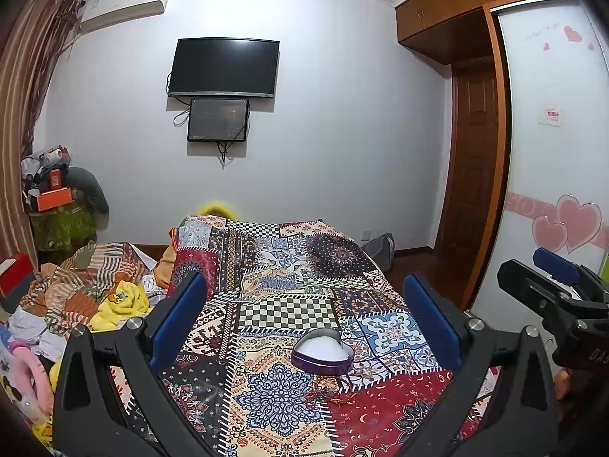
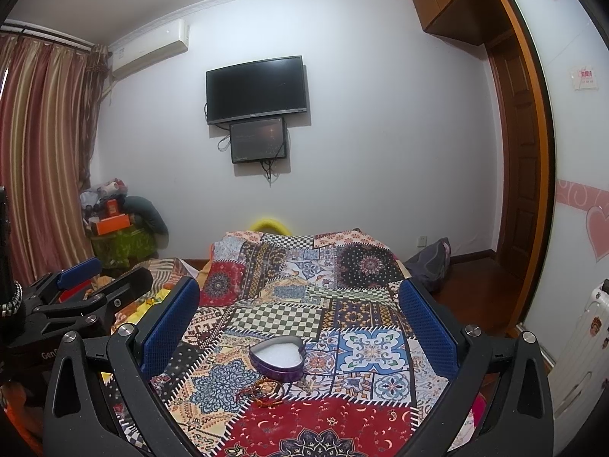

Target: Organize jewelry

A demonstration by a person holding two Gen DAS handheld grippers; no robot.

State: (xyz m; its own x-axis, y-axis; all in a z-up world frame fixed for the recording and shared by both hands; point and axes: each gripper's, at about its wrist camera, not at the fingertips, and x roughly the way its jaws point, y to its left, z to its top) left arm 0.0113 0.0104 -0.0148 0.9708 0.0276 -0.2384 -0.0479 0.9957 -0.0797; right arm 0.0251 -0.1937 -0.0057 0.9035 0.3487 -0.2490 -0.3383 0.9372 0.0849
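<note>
A purple heart-shaped tin [image 1: 321, 354] with a white lining stands open on the patchwork cloth [image 1: 274, 316]; it also shows in the right wrist view [image 2: 277, 358]. Red and gold bracelets [image 1: 330, 390] lie on the cloth just in front of the tin, also in the right wrist view [image 2: 262, 390]. My left gripper [image 1: 304, 312] is open and empty above the cloth, behind the tin. My right gripper [image 2: 300, 314] is open and empty at about the same height. Each gripper shows at the edge of the other's view: the right [image 1: 559, 285], the left [image 2: 99, 278].
A heap of clothes and toys [image 1: 76, 304] lies on the left. A television [image 1: 224, 66] hangs on the far wall. A wardrobe with heart stickers [image 1: 552, 190] and a wooden door [image 1: 472, 152] stand on the right. A grey bag [image 2: 430, 262] lies on the floor.
</note>
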